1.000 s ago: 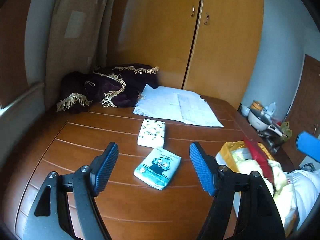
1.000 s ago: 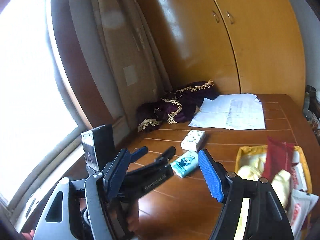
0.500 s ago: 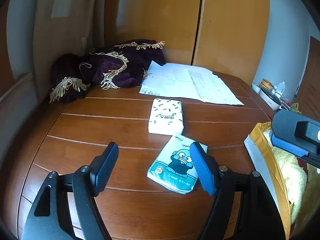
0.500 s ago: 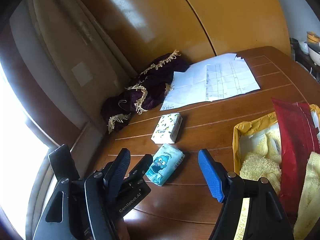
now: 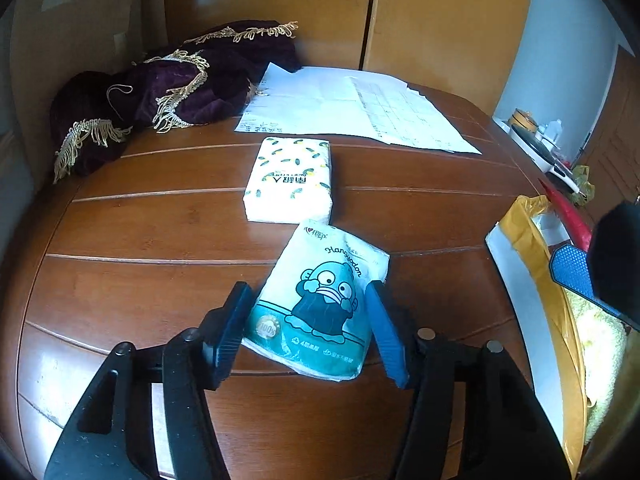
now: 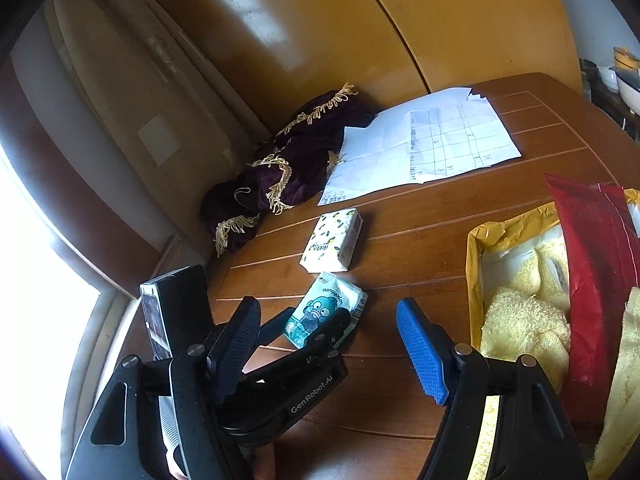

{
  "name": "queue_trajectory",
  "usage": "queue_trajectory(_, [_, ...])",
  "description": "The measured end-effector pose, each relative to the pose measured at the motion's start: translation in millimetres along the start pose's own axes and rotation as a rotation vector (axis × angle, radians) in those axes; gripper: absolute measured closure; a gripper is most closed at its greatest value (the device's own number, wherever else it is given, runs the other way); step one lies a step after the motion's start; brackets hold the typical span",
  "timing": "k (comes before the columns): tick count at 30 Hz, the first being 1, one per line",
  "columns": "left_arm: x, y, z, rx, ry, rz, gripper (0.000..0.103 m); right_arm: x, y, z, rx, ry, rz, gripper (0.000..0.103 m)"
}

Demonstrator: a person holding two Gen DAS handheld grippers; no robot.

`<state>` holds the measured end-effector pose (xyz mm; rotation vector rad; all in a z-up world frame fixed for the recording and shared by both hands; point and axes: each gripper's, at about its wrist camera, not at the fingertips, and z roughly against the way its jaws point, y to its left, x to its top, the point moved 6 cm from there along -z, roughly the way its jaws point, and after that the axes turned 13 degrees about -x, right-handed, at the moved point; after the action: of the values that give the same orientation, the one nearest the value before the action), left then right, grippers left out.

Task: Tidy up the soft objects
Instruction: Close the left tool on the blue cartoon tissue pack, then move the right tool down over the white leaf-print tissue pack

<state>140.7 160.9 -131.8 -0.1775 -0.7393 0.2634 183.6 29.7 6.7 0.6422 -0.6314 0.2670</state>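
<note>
A teal tissue pack (image 5: 320, 300) with a cartoon face lies on the wooden table (image 5: 140, 220). My left gripper (image 5: 306, 292) has its two blue pads pressed against the pack's sides, and the pack rests on the wood. Just beyond it lies a white tissue pack (image 5: 290, 180) with a lemon print. In the right wrist view the teal pack (image 6: 324, 304) shows between the left gripper's fingers (image 6: 340, 320), with the white pack (image 6: 332, 240) behind. My right gripper (image 6: 328, 312) hangs open and empty above the table, left of a yellow bag (image 6: 476, 264) of fluffy yellow towels (image 6: 520, 320).
A red plastic bag (image 6: 592, 260) lies across the yellow bag. A purple fringed cloth (image 5: 180, 92) is heaped at the back left, with white paper sheets (image 5: 352, 108) beside it. Wardrobe doors stand behind the table. Kitchenware sits off the table's far right.
My left gripper moved forward and down over the teal pack and its fingers narrowed onto the pack's sides. The right gripper tilted down towards the table and stayed open.
</note>
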Motion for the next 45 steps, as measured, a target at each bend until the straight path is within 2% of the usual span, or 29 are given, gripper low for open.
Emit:
queue_trajectory(3, [-3, 2, 12, -0.009, -0.009, 0.024, 0.062, 0, 1, -1, -0.002, 0.001, 0.007, 0.030])
queue_trajectory(7, [-16, 8, 29, -0.016, 0.008, 0.068, 0.062, -2, 6, -2, 0.006, 0.008, 0.029, 0.030])
queue_trajectory(10, [-30, 14, 46, -0.021, -0.009, 0.093, 0.062, -3, 9, -3, 0.006, 0.013, 0.043, 0.030])
queue_trajectory(14, [-46, 27, 70, -0.046, -0.046, 0.189, 0.076, -4, 11, -3, 0.003, 0.017, 0.059, 0.030])
queue_trajectory(16, [-55, 33, 86, -0.048, -0.087, 0.245, 0.080, -5, 13, -2, 0.005, 0.018, 0.070, 0.030])
queue_trajectory(21, [-75, 36, 117, -0.079, -0.213, 0.308, 0.082, -7, 18, -1, 0.006, 0.032, 0.088, 0.030])
queue_trajectory(25, [-74, 45, 127, -0.083, -0.265, 0.326, 0.082, -7, 26, -1, -0.061, 0.111, 0.078, 0.030])
queue_trajectory(28, [-75, 54, 127, -0.132, -0.266, 0.382, 0.082, 4, 46, -3, -0.115, 0.141, 0.094, 0.030])
queue_trajectory(30, [-76, 56, 130, -0.130, -0.278, 0.396, 0.082, 13, 64, -10, -0.142, 0.155, 0.137, 0.030])
queue_trajectory(32, [-75, 58, 133, -0.133, -0.292, 0.404, 0.082, 20, 78, -24, -0.181, 0.161, 0.194, 0.031])
queue_trajectory(35, [-75, 60, 132, -0.132, -0.289, 0.414, 0.082, 31, 85, -51, -0.205, 0.191, 0.198, 0.031])
queue_trajectory(38, [-76, 64, 132, -0.133, -0.286, 0.435, 0.082, 41, 82, -81, -0.285, 0.217, 0.197, 0.031])
queue_trajectory(41, [-77, 67, 133, -0.128, -0.289, 0.449, 0.082, 43, 80, -111, -0.309, 0.283, 0.199, 0.031])
queue_trajectory(44, [-77, 65, 134, -0.111, -0.297, 0.436, 0.082, 46, 72, -132, -0.385, 0.281, 0.191, 0.032])
queue_trajectory(45, [-77, 64, 134, -0.114, -0.298, 0.432, 0.082, 45, 70, -138, -0.379, 0.293, 0.179, 0.032])
